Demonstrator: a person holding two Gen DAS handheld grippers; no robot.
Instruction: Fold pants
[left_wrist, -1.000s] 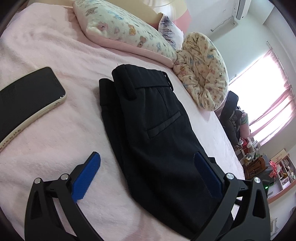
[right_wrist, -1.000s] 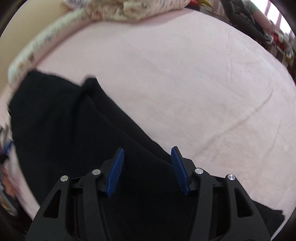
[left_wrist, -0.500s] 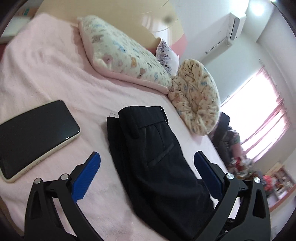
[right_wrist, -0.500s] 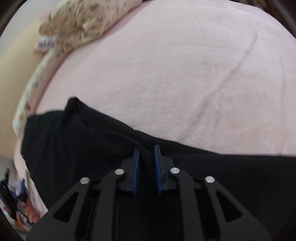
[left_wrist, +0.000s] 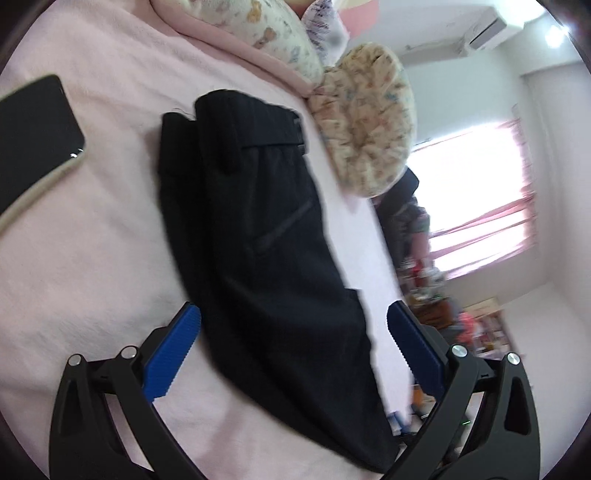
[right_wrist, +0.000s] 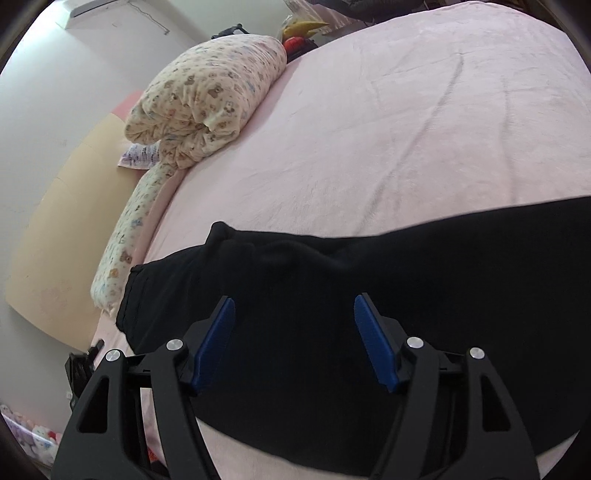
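A: Status of the fold?

B: The black pants (left_wrist: 266, 236) lie on the pink bed (left_wrist: 92, 258) in a narrow stack, waistband toward the pillow (left_wrist: 258, 33). Likely nearly done; any final fold remains.

A: Counts and claws?

B: One pants, one rolled blanket (right_wrist: 207, 103), one phone (left_wrist: 33, 136). Left gripper (left_wrist: 295, 347) wide, empty. Right gripper (right_wrist: 295, 332) jaws opening above the cloth, gripping nothing.

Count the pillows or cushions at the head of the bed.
3: a long bear-print pillow, a small purple-patterned cushion behind it, and a rolled-up bear-print quilt beside them. More may be hidden.
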